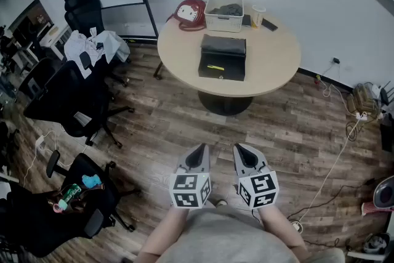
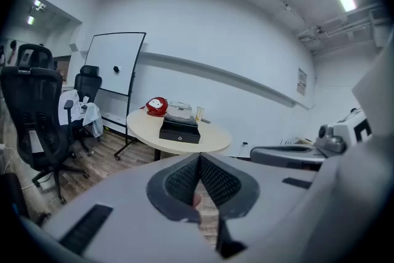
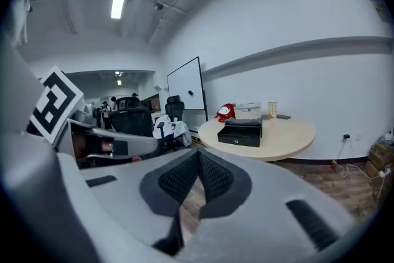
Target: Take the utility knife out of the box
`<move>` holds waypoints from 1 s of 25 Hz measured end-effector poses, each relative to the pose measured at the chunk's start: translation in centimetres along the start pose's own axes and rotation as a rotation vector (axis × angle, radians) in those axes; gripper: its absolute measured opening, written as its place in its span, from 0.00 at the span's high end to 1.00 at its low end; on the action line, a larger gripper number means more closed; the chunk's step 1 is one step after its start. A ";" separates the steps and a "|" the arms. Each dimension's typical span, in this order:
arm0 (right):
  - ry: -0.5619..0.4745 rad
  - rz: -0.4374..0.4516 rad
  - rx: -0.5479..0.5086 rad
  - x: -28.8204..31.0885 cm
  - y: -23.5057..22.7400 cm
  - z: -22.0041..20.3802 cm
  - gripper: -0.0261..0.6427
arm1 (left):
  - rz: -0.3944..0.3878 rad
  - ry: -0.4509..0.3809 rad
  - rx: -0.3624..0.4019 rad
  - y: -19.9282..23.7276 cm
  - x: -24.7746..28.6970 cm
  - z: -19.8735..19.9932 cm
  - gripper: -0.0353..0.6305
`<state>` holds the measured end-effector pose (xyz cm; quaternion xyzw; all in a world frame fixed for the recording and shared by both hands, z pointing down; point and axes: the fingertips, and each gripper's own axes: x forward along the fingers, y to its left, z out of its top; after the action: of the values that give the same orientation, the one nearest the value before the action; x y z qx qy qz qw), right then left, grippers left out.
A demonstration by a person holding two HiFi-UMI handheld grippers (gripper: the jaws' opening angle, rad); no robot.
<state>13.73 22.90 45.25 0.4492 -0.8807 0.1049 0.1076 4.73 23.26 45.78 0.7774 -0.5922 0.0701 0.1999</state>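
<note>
The utility knife cannot be picked out with certainty. The only candidate is a thin yellow strip on the near part of the black box, running left to right in the head view. The box sits mid-worktop. Behind it, a white basket holds dark items, with a pale cup beside it. No writing is legible. The left hand-held gripper and right hand-held gripper are both pressed together and empty, side by side over the floor, well apart from the worktop.
</note>
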 end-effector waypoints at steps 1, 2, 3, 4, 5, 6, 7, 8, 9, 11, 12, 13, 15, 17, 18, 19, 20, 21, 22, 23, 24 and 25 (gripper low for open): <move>-0.005 0.004 -0.003 -0.3 0.5 0.0 0.96 | 0.006 -0.007 0.004 0.1 -0.6 -0.2 0.94; -0.009 0.009 -0.006 -0.6 1.0 0.0 0.96 | 0.011 -0.012 0.007 0.1 -1.3 -0.4 0.94; -0.013 0.013 -0.009 -0.9 1.5 0.0 0.96 | 0.017 -0.015 0.008 0.2 -1.8 -0.6 0.94; -0.014 0.017 -0.011 -1.2 2.0 0.0 0.96 | 0.021 -0.015 0.007 0.3 -2.3 -0.9 0.94; -0.015 0.020 -0.015 -1.4 2.4 0.0 0.96 | 0.023 -0.015 0.004 0.3 -2.7 -1.1 0.94; -0.015 0.023 -0.020 -1.7 2.7 0.0 0.96 | 0.025 -0.014 0.001 0.3 -3.1 -1.3 0.94; -0.015 0.023 -0.024 -1.9 2.9 0.0 0.96 | 0.025 -0.014 -0.001 0.3 -3.3 -1.4 0.94; -0.015 0.023 -0.024 -2.1 3.0 0.0 0.96 | 0.024 -0.014 0.000 0.2 -3.5 -1.5 0.94; -0.015 0.021 -0.022 -2.4 3.1 0.0 0.96 | 0.022 -0.014 0.002 0.1 -3.8 -1.5 0.94; -0.013 0.019 -0.016 -2.7 3.4 -0.1 0.96 | 0.021 -0.014 0.006 0.1 -4.2 -1.5 0.94; -0.013 0.019 -0.016 -2.8 3.6 -0.1 0.96 | 0.021 -0.015 0.006 0.1 -4.4 -1.5 0.94; -0.014 0.020 -0.017 -2.9 3.9 -0.1 0.96 | 0.021 -0.015 0.004 0.2 -4.6 -1.5 0.94; -0.022 0.026 -0.021 -3.1 4.3 0.0 0.96 | 0.024 -0.020 0.001 0.2 -5.0 -1.5 0.94; -0.039 0.035 -0.026 -3.6 4.8 0.0 0.96 | 0.025 -0.024 -0.002 0.2 -5.4 -1.6 0.94; -0.046 0.039 -0.026 -3.8 5.1 0.0 0.96 | 0.024 -0.025 -0.004 0.1 -5.6 -1.7 0.94; -0.049 0.044 -0.022 -3.9 5.4 -0.1 0.96 | 0.023 -0.025 -0.005 0.2 -5.8 -1.9 0.94; -0.047 0.048 -0.016 -4.0 5.5 -0.2 0.96 | 0.023 -0.026 -0.007 0.2 -5.9 -2.0 0.94; -0.040 0.050 -0.012 -3.9 5.6 -0.4 0.96 | 0.025 -0.026 -0.010 0.2 -6.0 -2.0 0.94; -0.030 0.048 -0.013 -3.9 5.6 -0.6 0.96 | 0.027 -0.026 -0.015 0.2 -6.0 -2.1 0.94; -0.020 0.045 -0.019 -3.9 5.6 -0.7 0.96 | 0.029 -0.026 -0.020 0.1 -6.0 -2.0 0.94; -0.012 0.042 -0.026 -4.0 5.6 -0.8 0.96 | 0.032 -0.024 -0.025 0.1 -6.1 -1.9 0.94; -0.009 0.042 -0.030 -4.1 5.6 -0.8 0.96 | 0.035 -0.022 -0.029 0.1 -6.1 -1.9 0.94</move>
<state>11.57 29.48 44.35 0.4292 -0.8920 0.0919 0.1083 3.11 29.43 45.42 0.7646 -0.6089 0.0567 0.2035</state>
